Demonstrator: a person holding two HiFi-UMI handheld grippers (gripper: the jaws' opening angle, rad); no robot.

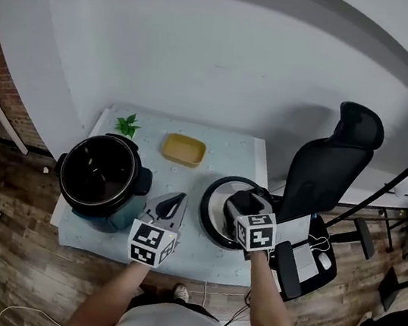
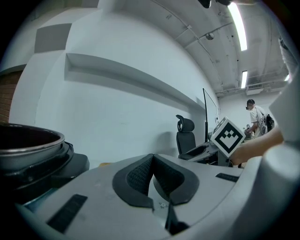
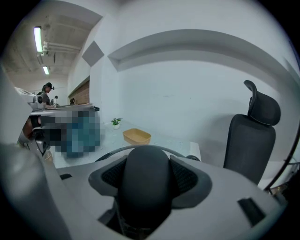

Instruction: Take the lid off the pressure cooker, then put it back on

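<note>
The black pressure cooker (image 1: 102, 177) stands open at the table's left; its rim (image 2: 28, 140) shows at the left of the left gripper view. Its round lid (image 1: 211, 215) lies on the table to the right. My right gripper (image 1: 248, 202) is shut on the lid's black handle (image 3: 145, 185), which fills the space between its pads; the lid's rim (image 3: 115, 150) curves behind. My left gripper (image 1: 175, 206) hovers between cooker and lid, shut and empty, its pads (image 2: 136, 176) meeting.
A yellow bowl (image 1: 184, 149) and a small green plant (image 1: 127, 125) sit at the back of the light table (image 1: 229, 151). A black office chair (image 1: 329, 171) stands right of the table, with flat items on its seat (image 1: 304, 255). A person (image 2: 255, 115) stands far off.
</note>
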